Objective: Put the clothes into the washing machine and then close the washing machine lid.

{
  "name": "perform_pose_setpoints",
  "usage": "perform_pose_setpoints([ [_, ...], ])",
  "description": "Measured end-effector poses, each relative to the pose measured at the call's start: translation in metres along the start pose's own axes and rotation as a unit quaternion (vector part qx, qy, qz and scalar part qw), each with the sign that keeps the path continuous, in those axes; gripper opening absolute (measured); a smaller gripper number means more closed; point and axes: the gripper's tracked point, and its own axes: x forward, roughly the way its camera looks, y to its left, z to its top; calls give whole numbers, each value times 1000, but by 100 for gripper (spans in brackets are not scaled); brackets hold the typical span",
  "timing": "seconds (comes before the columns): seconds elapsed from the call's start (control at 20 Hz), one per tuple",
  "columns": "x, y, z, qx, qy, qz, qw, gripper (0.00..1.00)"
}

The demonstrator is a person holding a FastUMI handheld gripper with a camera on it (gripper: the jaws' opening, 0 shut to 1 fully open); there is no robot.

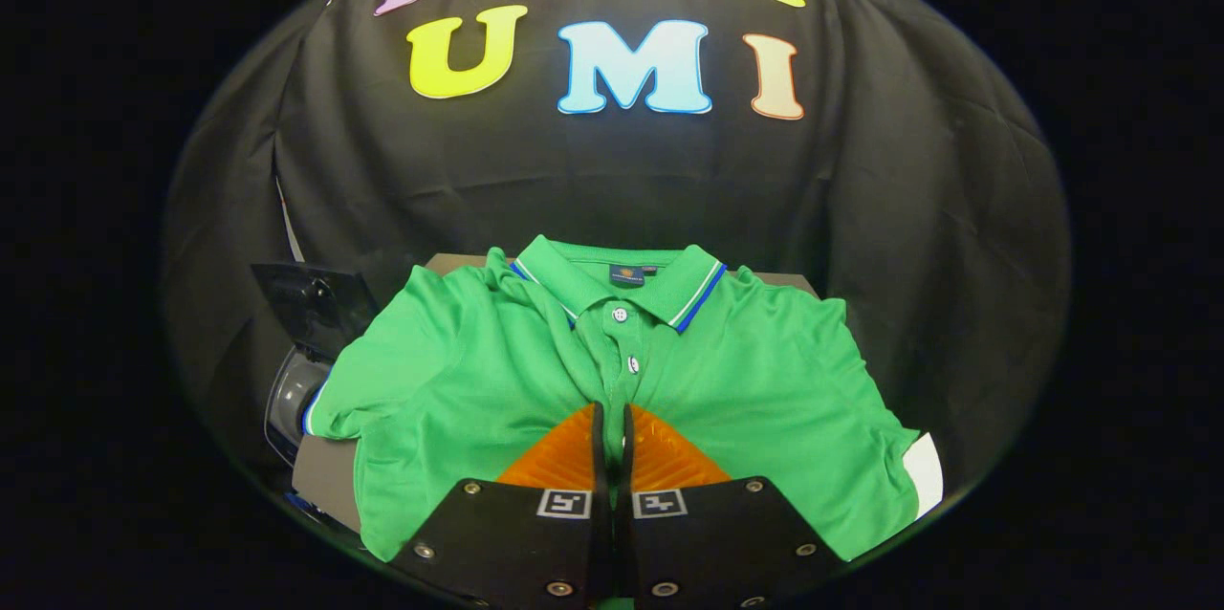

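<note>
Gripper view. Gripper (612,411): two fingers pressed close together, pinching a fold of fabric at the front placket. Green short-sleeved polo shirt with a blue-and-white striped collar (459,381): spread flat, front up, collar pointing away from the fingers, two white buttons just ahead of the fingertips; it covers most of a grey flat surface (325,481). Washing machine (296,371): dark, rounded, its lid raised, beside the shirt's sleeve, beyond that surface's edge. Black cloth wall (889,208) behind.

Gripper (612,414) pointing straight to twelve o'clock, both fingers (564,457) drawn nearly together, just a thin slit between their tips.
</note>
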Motion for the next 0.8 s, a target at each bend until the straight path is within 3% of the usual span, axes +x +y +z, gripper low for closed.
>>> perform_pose_setpoints([
  [0.8, -80, 19, 124, 35, -92, 2, 995, 1],
])
